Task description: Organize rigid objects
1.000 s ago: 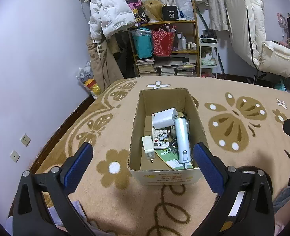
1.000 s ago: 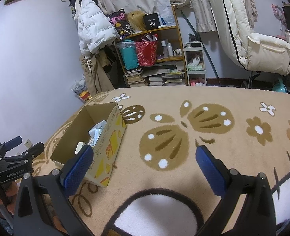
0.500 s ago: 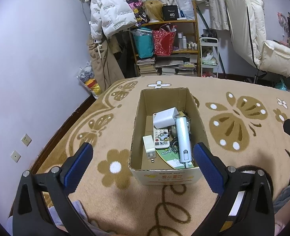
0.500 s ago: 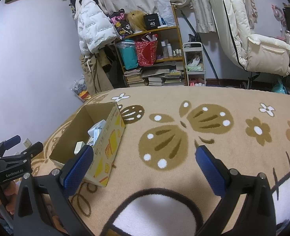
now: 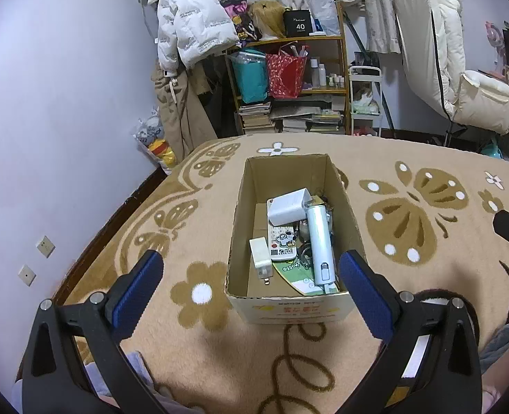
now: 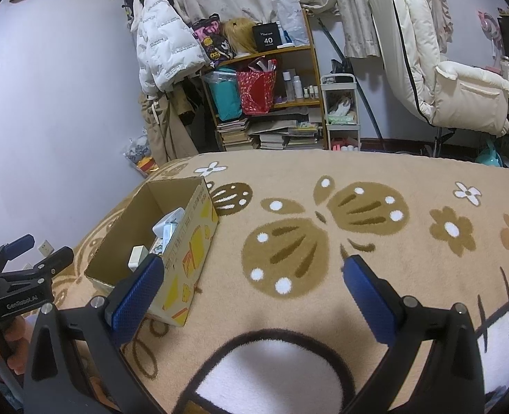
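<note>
Two tools spread wide, empty, left tool (image 5: 251,272) facing cardboard box (image 5: 290,307), right tool (image 6: 251,276) beside it

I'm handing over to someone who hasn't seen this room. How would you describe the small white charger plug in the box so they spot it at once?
Find the open cardboard box on the tan butterfly-patterned blanket. Inside, near the front left, the small white charger plug lies flat on the bare cardboard floor, beside the remote control. Its metal prongs point toward the front wall, and it is smaller than the white adapter block farther back.
</note>
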A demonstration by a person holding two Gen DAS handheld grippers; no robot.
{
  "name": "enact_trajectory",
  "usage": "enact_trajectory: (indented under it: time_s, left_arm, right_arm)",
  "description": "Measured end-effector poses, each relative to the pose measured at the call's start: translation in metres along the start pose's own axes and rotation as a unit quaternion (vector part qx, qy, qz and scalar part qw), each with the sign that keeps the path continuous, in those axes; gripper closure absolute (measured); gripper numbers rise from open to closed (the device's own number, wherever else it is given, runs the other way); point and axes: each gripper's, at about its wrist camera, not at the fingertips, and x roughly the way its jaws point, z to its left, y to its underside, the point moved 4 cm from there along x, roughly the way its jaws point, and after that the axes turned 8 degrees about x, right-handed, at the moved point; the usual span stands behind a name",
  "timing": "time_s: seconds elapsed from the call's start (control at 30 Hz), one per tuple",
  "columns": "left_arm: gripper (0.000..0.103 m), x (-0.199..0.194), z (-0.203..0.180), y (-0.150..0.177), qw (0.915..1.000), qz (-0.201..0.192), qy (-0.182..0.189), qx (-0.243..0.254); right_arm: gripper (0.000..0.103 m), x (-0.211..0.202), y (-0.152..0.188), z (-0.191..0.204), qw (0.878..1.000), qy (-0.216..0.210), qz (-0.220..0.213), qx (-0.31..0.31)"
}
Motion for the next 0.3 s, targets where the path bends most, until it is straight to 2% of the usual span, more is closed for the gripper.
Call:
enact_trajectory:
  time_s: [0.3]
  left_arm:
    - [0.002, -0.0006, -0.0010, 0.0006, 1.0000, 0.003, 0.002, -0.001]
  right_arm:
    - [0.000, -0.0013, 0.0002, -0.0015, 1.000, 0.001, -0.001, -0.001]
